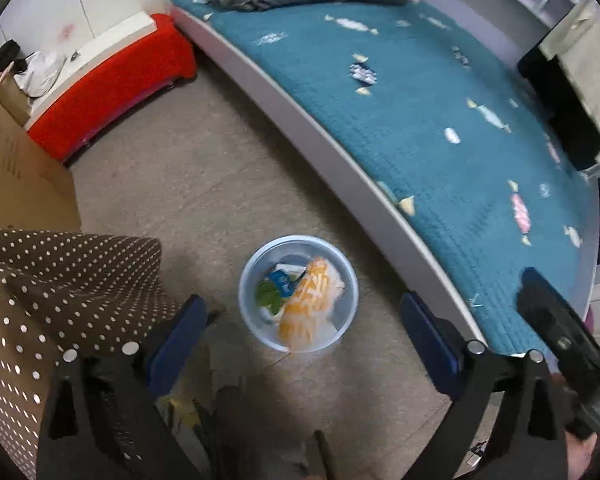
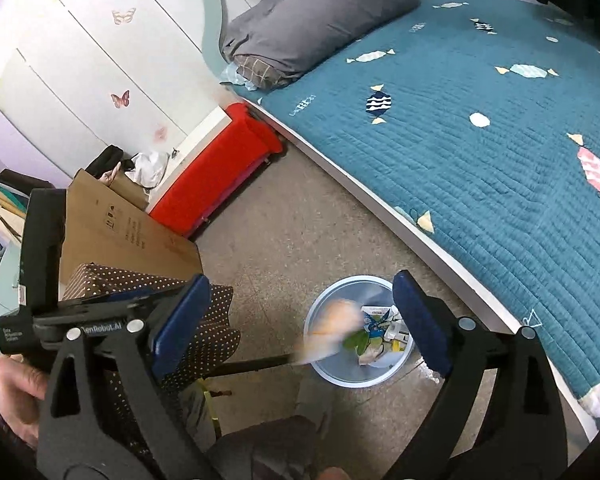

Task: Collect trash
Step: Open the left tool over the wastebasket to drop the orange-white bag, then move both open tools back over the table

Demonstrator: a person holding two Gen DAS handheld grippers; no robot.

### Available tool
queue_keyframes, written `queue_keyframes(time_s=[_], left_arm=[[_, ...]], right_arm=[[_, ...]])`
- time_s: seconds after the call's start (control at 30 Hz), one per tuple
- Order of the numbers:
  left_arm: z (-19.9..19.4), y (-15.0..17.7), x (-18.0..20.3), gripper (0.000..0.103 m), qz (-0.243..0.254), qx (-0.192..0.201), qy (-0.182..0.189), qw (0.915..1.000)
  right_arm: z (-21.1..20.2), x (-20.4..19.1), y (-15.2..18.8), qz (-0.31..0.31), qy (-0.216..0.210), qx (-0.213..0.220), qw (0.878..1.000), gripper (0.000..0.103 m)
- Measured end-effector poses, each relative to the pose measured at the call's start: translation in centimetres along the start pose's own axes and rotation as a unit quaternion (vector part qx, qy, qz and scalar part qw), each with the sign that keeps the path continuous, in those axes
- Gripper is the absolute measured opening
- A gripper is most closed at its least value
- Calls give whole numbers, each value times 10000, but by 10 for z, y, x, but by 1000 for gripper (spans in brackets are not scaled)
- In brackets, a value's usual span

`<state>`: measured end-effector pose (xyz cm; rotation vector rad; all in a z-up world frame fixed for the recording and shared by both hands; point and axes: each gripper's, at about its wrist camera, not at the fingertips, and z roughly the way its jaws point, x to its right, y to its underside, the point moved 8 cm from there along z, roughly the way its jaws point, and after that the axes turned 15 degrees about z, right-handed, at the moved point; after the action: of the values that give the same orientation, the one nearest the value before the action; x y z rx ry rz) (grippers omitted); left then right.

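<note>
A pale blue round bin point(image 1: 247, 276) stands on the floor beside the bed, and it appears again in the right wrist view as the bin point(image 2: 342, 380). Inside lie a green leaf point(image 1: 268, 294), a blue packet point(image 1: 281, 280) and other scraps. An orange and white wrapper point(image 1: 310, 300) is over the bin's mouth; in the right wrist view this wrapper point(image 2: 332, 334) is a blur at the bin's left rim, touching no finger. My left gripper point(image 1: 303, 301) hangs open above the bin, empty. My right gripper point(image 2: 300, 280) is open and empty too, higher up.
A bed with a teal candy-print quilt point(image 1: 440, 120) runs along the right. A red bench point(image 1: 112, 88), a cardboard box point(image 2: 120, 228) and brown polka-dot fabric point(image 1: 60, 288) crowd the left. A folded grey duvet point(image 2: 320, 20) lies at the bed's head. A hand point(image 2: 16, 380) grips the left tool.
</note>
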<state>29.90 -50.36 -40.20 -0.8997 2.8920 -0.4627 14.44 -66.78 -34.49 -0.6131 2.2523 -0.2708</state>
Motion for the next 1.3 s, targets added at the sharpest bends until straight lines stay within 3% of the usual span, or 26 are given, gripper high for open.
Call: queue_keyframes(time_s=[0.23, 0.6, 1.0, 1.3], left_arm=[[-51, 5, -5, 95, -97, 769, -46, 9970], [-153, 46, -16, 95, -68, 1772, -570, 9825], [-237, 121, -58, 95, -126, 2419, -883, 9662], [-268, 184, -109, 95, -216, 2694, -1115, 9563]], right_arm=[[-13, -22, 10, -215, 163, 188, 9995, 97], [-59, -103, 33, -781, -231, 422, 9958, 97], [-96, -196, 87, -1569, -657, 331, 9849, 97], [-95, -260, 142, -2238, -890, 33, 9706, 97]])
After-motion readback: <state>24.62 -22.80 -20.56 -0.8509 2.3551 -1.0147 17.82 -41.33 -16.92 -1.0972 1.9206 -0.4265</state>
